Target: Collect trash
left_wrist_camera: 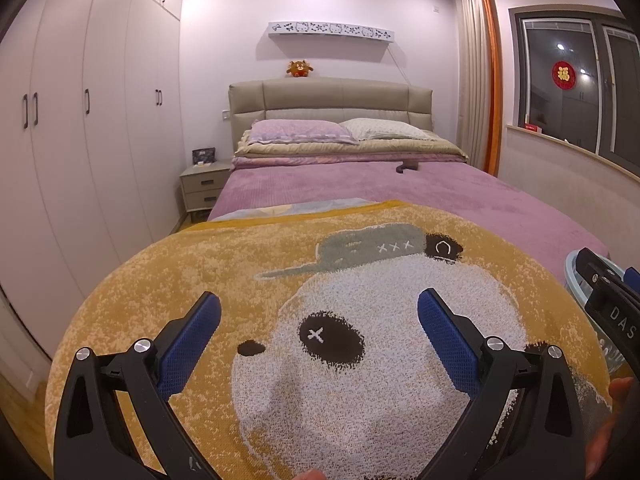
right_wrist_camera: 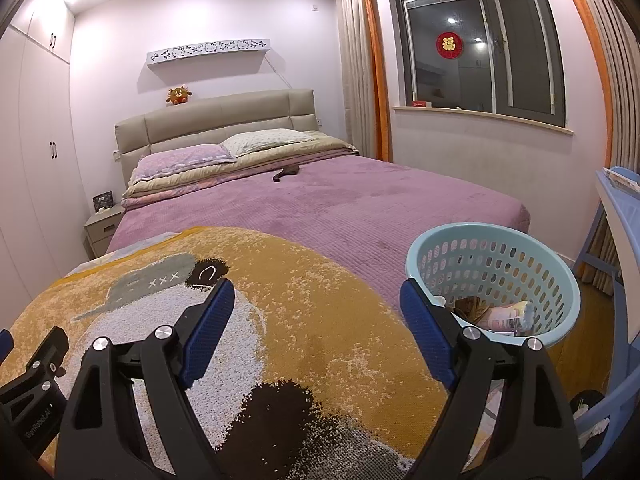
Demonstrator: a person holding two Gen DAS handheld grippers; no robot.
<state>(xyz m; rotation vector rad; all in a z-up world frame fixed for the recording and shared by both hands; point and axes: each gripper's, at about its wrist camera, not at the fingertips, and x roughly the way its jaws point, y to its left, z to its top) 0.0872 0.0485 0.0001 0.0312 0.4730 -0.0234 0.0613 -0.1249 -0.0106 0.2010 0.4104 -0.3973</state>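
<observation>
A light blue perforated basket (right_wrist_camera: 552,280) stands at the bed's right foot corner, holding a pink-and-white wrapper (right_wrist_camera: 506,316) and some brownish scraps (right_wrist_camera: 470,306). Its rim (left_wrist_camera: 572,266) peeks in at the right edge of the left wrist view. My right gripper (right_wrist_camera: 318,300) is open above the yellow bear blanket (right_wrist_camera: 320,300), its right finger just left of the basket. My left gripper (left_wrist_camera: 318,312) is open over the bear's face on the same blanket (left_wrist_camera: 200,264), with nothing between its fingers. A small dark brown object (right_wrist_camera: 285,173) lies far up the purple bedspread, near the folded quilts.
The purple bedspread (right_wrist_camera: 360,208) covers the bed, with pillows and folded quilts at the headboard. White wardrobes (left_wrist_camera: 80,120) line the left wall, with a nightstand (left_wrist_camera: 204,188) beside them. A blue piece of furniture (right_wrist_camera: 618,208) stands right of the basket. Wooden floor shows at the right.
</observation>
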